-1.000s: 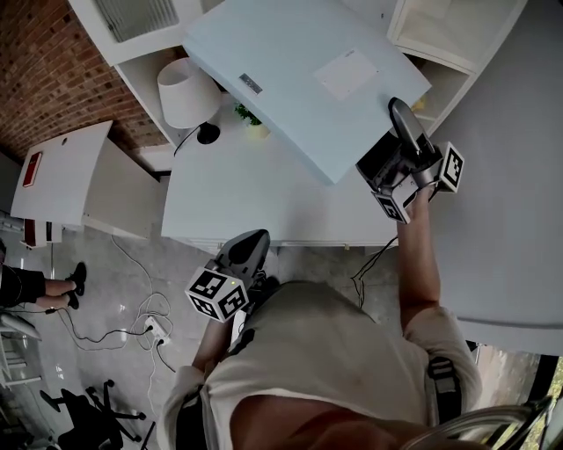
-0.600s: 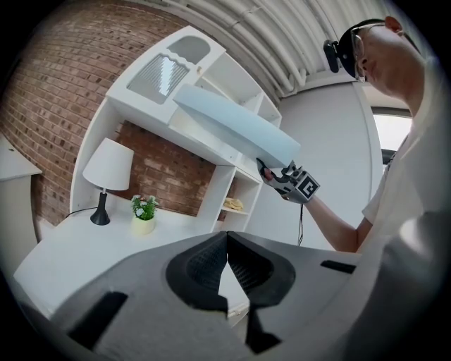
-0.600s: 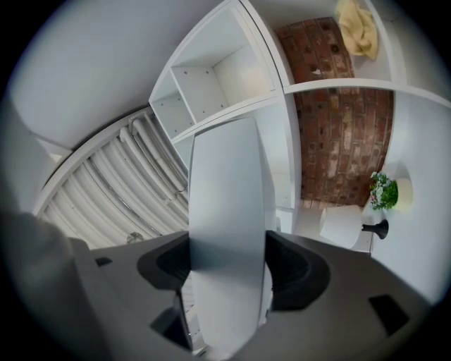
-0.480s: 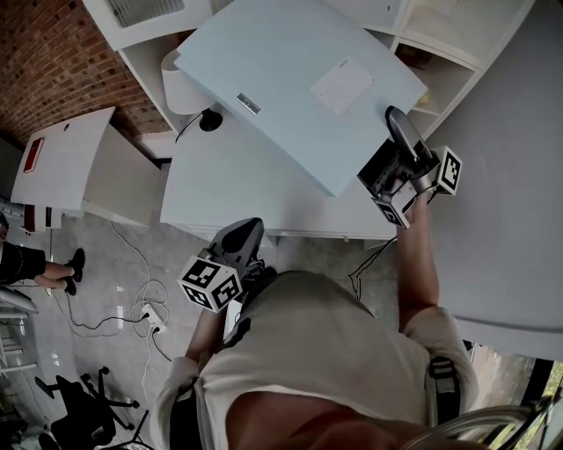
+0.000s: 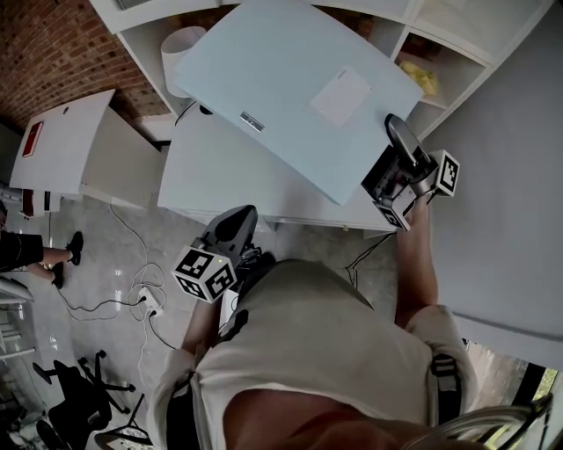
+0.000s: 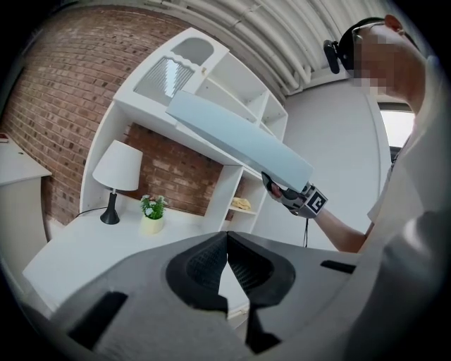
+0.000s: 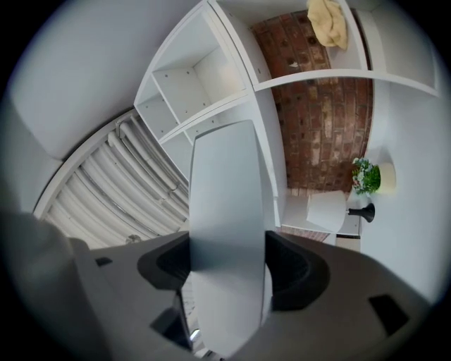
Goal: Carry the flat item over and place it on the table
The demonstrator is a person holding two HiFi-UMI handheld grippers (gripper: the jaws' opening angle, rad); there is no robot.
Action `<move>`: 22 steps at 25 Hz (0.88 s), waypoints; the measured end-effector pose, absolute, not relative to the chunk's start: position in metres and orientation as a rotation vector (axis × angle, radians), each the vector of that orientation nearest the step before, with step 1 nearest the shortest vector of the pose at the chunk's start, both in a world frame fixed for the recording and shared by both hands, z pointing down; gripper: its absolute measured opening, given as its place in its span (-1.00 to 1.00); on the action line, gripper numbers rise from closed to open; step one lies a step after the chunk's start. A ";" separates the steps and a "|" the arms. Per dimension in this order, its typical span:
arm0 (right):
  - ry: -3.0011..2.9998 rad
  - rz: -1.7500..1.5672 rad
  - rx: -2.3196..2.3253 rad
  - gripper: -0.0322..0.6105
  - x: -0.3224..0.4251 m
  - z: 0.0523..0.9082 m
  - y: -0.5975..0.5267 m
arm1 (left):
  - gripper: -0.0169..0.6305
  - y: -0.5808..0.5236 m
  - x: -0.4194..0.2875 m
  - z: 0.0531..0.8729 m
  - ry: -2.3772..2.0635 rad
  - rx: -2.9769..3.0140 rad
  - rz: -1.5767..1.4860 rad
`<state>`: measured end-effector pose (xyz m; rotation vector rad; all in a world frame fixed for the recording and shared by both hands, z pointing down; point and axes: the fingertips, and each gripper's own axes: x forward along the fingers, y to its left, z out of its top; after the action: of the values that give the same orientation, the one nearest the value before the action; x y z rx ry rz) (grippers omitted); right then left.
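Observation:
A large flat pale-blue box (image 5: 290,88) with two white labels hangs tilted in the air over the white table (image 5: 220,180). My right gripper (image 5: 387,171) is shut on the box's near right corner; in the right gripper view the box (image 7: 229,211) fills the gap between both pads. From the left gripper view the box (image 6: 232,137) slants above the table (image 6: 84,243) with the right gripper (image 6: 285,192) at its lower end. My left gripper (image 5: 233,233) stays low at the table's near edge, its jaws (image 6: 227,264) shut with nothing in them.
A white lamp (image 6: 116,169) and a small potted plant (image 6: 152,211) stand at the table's back, under the box. White shelving (image 5: 440,61) rises behind, with a yellow cloth (image 7: 328,21) on one shelf. A white side cabinet (image 5: 79,167) and floor cables (image 5: 114,299) lie left.
The box and my right gripper have come lower, and the box now covers more of the table and lamp in the head view. The left gripper has barely shifted.

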<state>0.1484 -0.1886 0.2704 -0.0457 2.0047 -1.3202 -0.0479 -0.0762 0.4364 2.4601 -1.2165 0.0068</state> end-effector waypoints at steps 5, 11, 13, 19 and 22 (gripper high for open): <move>2.018 -1.363 -0.055 0.06 0.148 0.284 -0.188 | -0.89 -0.077 -0.056 0.432 -1.264 2.432 -0.002; 2.015 -1.419 -0.058 0.06 0.147 0.300 -0.189 | -0.89 -0.084 -0.077 0.425 -1.355 2.400 -0.019; 2.013 -1.429 -0.060 0.06 0.147 0.303 -0.189 | -0.89 -0.089 -0.084 0.420 -1.389 2.403 -0.027; 2.011 -1.462 -0.048 0.06 0.141 0.307 -0.188 | -0.89 -0.093 -0.100 0.409 -1.448 2.387 -0.029; 2.008 -1.490 -0.036 0.06 0.136 0.317 -0.187 | -0.89 -0.091 -0.112 0.414 -1.508 2.399 0.049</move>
<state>0.1358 -0.1867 0.3168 -0.0356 2.0078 -1.4901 -0.1123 -0.0911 0.4136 2.3989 -1.5082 0.0495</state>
